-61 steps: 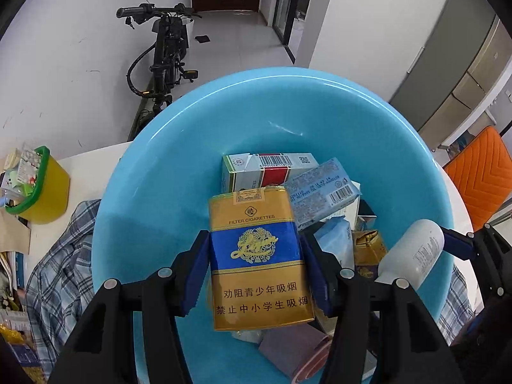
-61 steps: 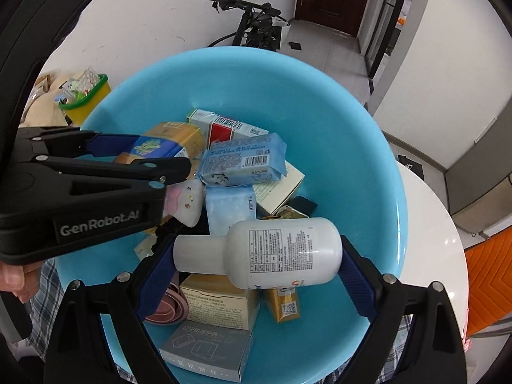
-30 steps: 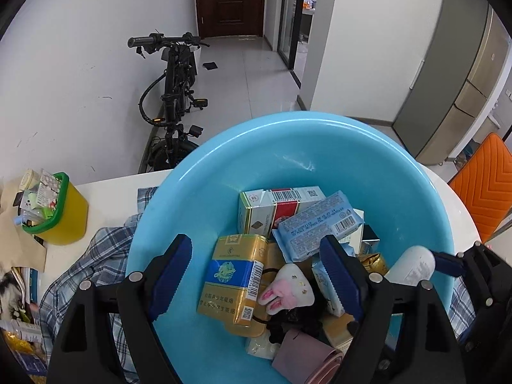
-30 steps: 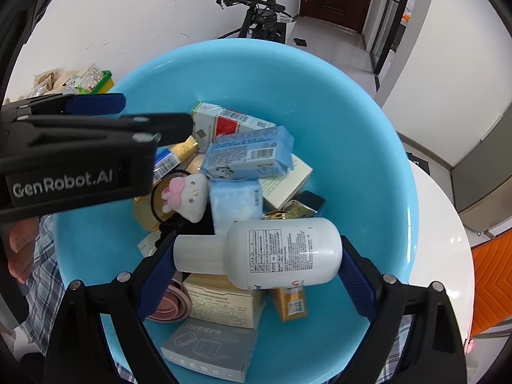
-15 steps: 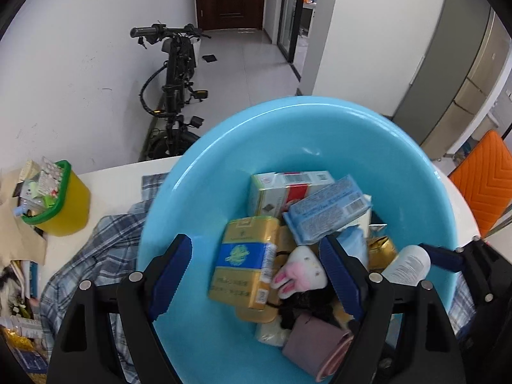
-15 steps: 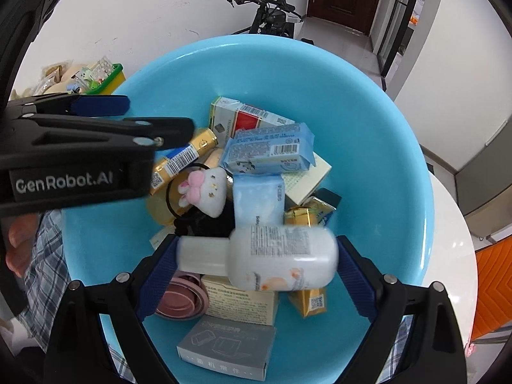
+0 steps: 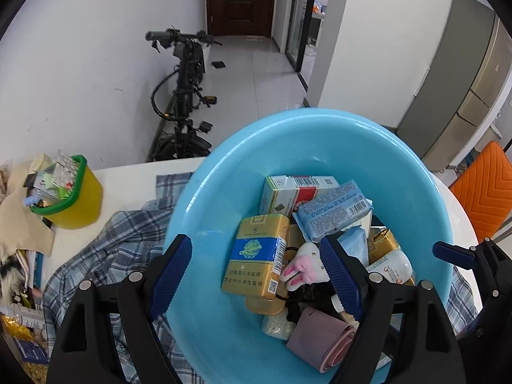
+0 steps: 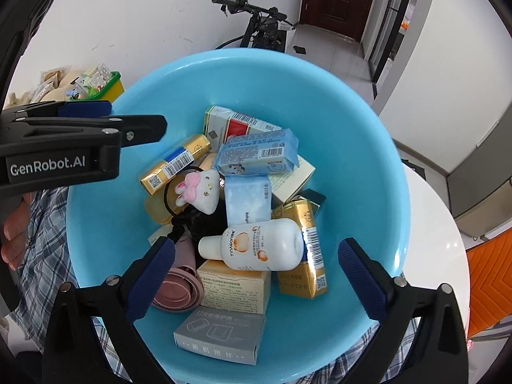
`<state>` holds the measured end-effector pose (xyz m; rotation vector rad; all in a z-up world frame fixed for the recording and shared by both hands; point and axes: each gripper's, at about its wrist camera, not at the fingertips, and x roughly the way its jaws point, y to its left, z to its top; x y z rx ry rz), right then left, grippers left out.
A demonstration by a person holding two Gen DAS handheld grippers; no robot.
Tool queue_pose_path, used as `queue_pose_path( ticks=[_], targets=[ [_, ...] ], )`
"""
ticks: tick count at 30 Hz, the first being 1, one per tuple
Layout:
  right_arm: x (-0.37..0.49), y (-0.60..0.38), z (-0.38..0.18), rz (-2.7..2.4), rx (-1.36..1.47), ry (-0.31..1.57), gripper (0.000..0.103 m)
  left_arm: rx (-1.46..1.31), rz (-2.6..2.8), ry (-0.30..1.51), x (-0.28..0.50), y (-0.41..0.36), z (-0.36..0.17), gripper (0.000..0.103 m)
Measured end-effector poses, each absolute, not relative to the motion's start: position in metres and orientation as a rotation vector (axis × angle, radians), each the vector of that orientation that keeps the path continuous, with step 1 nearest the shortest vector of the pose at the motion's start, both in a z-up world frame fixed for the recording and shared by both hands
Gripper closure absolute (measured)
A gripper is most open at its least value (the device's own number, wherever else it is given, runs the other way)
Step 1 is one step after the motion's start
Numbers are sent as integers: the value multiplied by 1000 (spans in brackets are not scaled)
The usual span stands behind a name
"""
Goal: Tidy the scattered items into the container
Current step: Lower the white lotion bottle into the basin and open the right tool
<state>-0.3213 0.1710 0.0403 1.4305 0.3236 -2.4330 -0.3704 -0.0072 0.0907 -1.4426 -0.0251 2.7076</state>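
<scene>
Basin (image 8: pixel 368 147) holds the white bottle (image 8: pixel 262 244) and gold cigarette pack (image 7: pixel 259 260); your left tongs (image 7: pixel 260 268) and right tongs (image 8: pixel 252 275) both gape wide, grasping nothing

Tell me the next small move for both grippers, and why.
Probably lift both clear of the basin and look for anything left outside it. The right gripper is open, with the white bottle lying loose on the pile; the left gripper is open too, the gold pack resting below it. Neither holds anything, so nothing remains to release here.
</scene>
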Motion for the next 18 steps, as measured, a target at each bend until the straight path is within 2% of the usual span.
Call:
queue_pose_path(
  ticks=[7, 11, 14, 18],
  targets=[
    [-312, 184, 51, -2540, 1339, 258, 2, -1246, 2789, -66, -352, -13, 111, 19],
    [-302, 190, 62, -2613, 1228, 203, 2, -1127, 2925, -3, -337, -12, 121, 19],
    [-294, 194, 69, -2650, 1151, 195, 2, -1040, 2950, 27, -326, -12, 127, 11],
    [-285, 201, 73, -2656, 1081, 125, 1, -1010, 2946, 41, -316, -12, 129, 11]
  ],
)
